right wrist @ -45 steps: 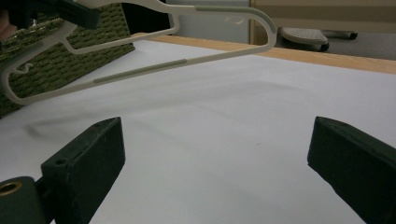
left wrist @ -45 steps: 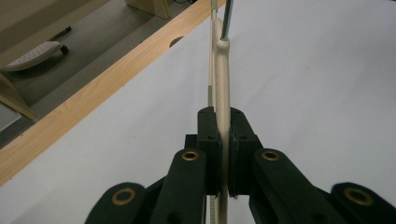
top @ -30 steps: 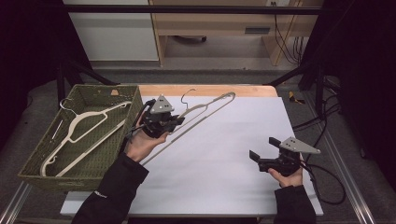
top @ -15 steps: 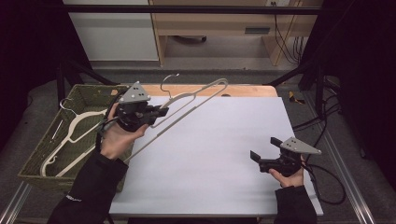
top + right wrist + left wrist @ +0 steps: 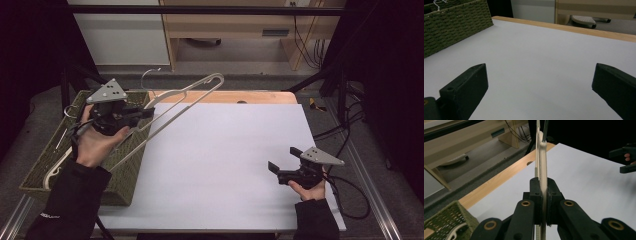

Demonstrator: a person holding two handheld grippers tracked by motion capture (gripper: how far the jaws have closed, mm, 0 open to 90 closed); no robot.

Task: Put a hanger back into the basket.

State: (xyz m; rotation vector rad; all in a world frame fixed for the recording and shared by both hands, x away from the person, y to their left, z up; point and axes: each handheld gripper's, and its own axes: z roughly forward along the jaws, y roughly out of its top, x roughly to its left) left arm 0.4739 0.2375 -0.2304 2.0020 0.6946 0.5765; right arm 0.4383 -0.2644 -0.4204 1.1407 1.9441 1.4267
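Covering the table, a white sheet leaves a wooden strip bare at its far edge; dark floor and pale cabinets lie beyond. The left claw clamps a cream hanger above the green wicker basket. The right claw rests wide open, empty. Its view shows the basket's woven wall

Left claw and hanger, now over basket.

hanger: top cut off | basket: left cut off
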